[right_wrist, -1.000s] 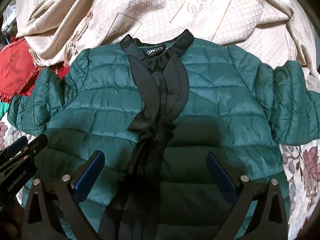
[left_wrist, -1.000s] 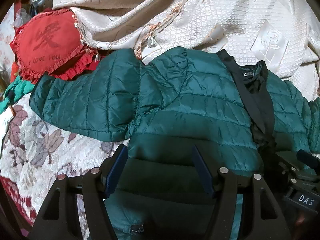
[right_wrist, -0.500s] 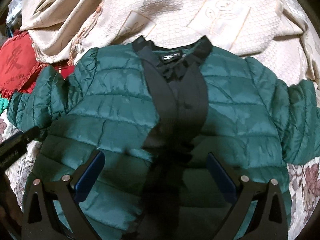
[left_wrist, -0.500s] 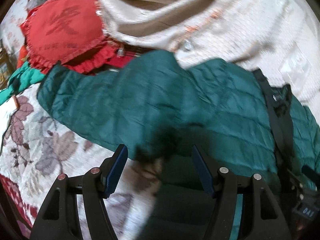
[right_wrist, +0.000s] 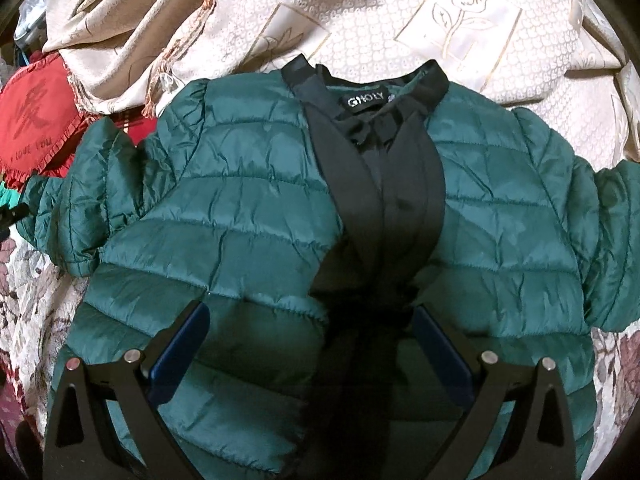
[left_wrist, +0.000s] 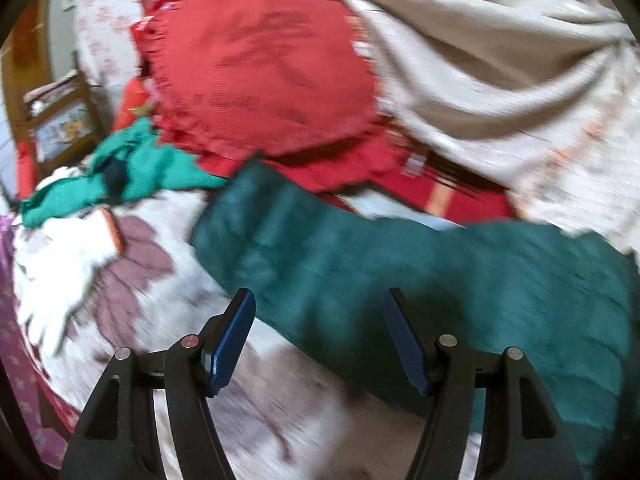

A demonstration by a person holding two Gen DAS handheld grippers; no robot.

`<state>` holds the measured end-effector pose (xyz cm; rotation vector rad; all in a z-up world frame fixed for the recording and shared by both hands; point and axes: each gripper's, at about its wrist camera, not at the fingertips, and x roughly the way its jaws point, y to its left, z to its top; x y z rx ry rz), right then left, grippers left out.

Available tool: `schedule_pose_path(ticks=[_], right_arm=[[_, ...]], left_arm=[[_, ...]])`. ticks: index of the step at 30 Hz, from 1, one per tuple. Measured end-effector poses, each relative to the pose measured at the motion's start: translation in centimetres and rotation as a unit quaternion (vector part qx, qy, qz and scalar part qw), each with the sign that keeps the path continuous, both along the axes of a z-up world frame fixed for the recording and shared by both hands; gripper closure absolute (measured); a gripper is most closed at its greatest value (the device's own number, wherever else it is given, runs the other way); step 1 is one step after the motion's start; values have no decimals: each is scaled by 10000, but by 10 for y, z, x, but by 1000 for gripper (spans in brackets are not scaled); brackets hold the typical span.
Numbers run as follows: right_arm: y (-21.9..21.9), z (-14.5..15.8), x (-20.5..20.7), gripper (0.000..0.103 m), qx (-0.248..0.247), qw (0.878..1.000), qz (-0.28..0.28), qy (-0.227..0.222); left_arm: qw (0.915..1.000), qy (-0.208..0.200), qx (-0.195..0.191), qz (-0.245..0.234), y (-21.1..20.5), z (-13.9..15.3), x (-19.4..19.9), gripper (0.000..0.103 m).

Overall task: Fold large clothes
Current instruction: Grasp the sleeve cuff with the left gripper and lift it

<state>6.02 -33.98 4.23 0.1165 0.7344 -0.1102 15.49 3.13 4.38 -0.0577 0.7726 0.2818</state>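
Across the floral bedspread (right_wrist: 24,280): one dark green quilted puffer jacket (right_wrist: 248,216), spread front-up, collar toward the cream bedcover (right_wrist: 360,24).

Left gripper (left_wrist: 320,336) and right gripper (right_wrist: 308,344), two total, both spread, pinching nothing. Shell looks light, soft, probably slippery; blurred left view. Best hold: left sleeve (left_wrist: 256,232) cuff edge.

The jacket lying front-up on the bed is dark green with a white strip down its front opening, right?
Not quite: the strip is black, not white, as the right wrist view shows. The rest holds: the jacket is dark green and lies front-up on the bed.
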Motion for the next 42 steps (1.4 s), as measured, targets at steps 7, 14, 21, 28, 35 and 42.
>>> schedule_pose_path(ticks=[7,14,21,28,35,42], right_arm=[[1,-3,-1,0,-1,9999,45,128],[7,-5,3,0,-3,9998,99,184],[20,-11,9,0,-50,9992,269,300],[17,-8,7,0,-31,9993,235,302],[12,-5,-3,0,-53,9994,211,269],[-2,2,-22,0,-83,9996,123,224]], left_arm=[[9969,59,139,766,61,-15,39,54],[9940,229,215,1052,86,-36,67,54],[9945,281,261,979,88,-50,82,72],[9984,133,-187,516,65,-32,62,103],[9977,-331,-518,-296,13,23,12,103],[9902,-551,-727,-1056,-45,65,-25,103]])
